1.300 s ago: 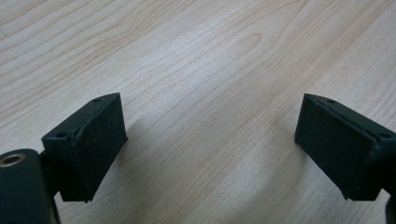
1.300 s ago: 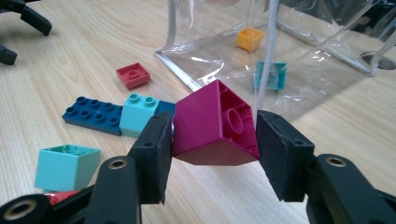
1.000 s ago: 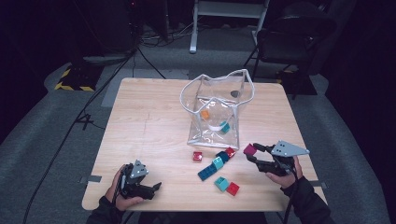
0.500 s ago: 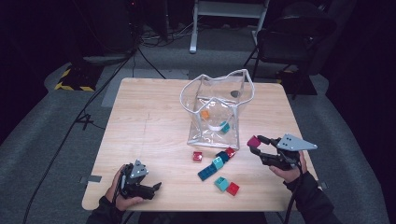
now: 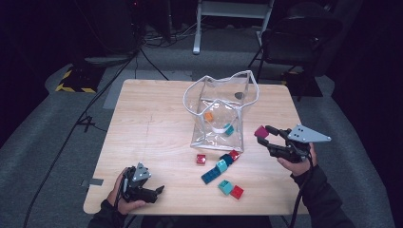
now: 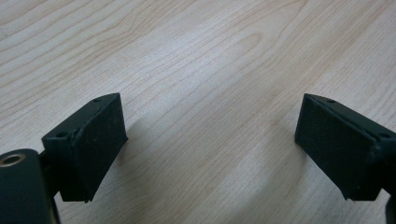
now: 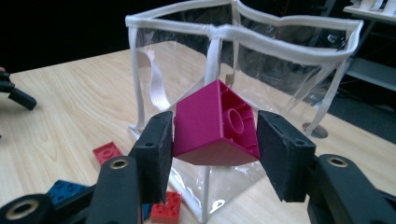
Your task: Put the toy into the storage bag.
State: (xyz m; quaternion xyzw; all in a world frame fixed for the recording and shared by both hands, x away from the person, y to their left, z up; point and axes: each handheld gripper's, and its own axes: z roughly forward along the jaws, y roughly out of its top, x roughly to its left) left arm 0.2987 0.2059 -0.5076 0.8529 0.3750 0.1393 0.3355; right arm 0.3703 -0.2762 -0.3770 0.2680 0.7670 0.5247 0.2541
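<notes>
My right gripper (image 5: 264,134) (image 7: 212,135) is shut on a magenta brick (image 5: 261,131) (image 7: 215,125), held in the air just right of a clear plastic bag (image 5: 219,110) (image 7: 243,70) with white trim. Inside the bag lie an orange brick (image 5: 208,116) and a teal brick (image 5: 229,129). Loose bricks lie in front of the bag: a red one (image 5: 201,159), a blue and teal row (image 5: 216,168) ending in a red brick (image 5: 234,155), and a teal-red pair (image 5: 231,189). My left gripper (image 5: 159,191) (image 6: 210,140) rests open near the table's front left edge, nothing between its pads.
The wooden table (image 5: 147,128) has bare room on its left half and behind the bag. A dark chair (image 5: 297,40) and a white stand (image 5: 233,21) are beyond the far edge. Cables (image 5: 90,114) trail on the floor at left.
My right gripper has risen with the magenta brick and drifted slightly to the right and away. The left gripper has stayed put.
</notes>
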